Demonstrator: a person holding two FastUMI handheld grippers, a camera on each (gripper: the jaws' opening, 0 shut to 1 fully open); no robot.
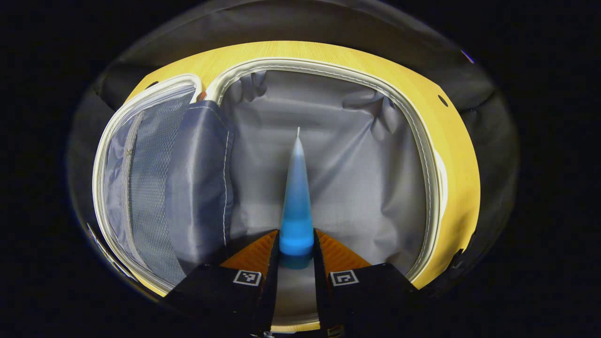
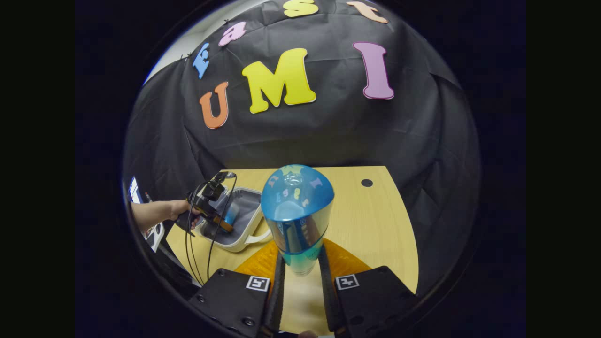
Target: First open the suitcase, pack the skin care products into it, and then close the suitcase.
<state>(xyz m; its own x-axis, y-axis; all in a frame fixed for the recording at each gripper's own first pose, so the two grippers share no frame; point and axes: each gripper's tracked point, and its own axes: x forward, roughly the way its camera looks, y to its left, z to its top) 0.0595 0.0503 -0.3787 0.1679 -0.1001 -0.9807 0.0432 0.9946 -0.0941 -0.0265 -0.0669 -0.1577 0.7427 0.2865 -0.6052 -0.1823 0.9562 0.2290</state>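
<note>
Right now the left tongs (image 1: pixel 296 249) are gripping a blue tube (image 1: pixel 296 202) at its round cap end, both fingers pressing on it, and are holding it over the open suitcase (image 1: pixel 425 155), whose grey lining is lying slack and wrinkled below. The tube's flat crimped tail is pointing away toward the far wall of the case. A mesh zip pocket (image 1: pixel 145 188) is showing on the lid half at the left. In the right gripper view the same case (image 2: pixel 244 237) is sitting at the left edge of the desk (image 2: pixel 375 225), with a hand (image 2: pixel 181 209) holding the left tongs (image 2: pixel 224 224) over it.

The right tongs (image 2: pixel 300 267) are clenching a blue bottle (image 2: pixel 296 206) low on its body, well apart from the case, above bare desk.

Judging by looks, the tube is probably light and soft-walled, so a hold at the stiffer cap end is the safer one; squeezing its middle could dent it. The bottle is looking glossy and hard, likely slippery, and it is widening toward its far end, so it may tip if held loosely.

Whether the tube is touching the lining I cannot tell. The case's near rim is hiding behind the left fingers, and the bottle's lower end is sitting between the right fingers, hard to make out.
</note>
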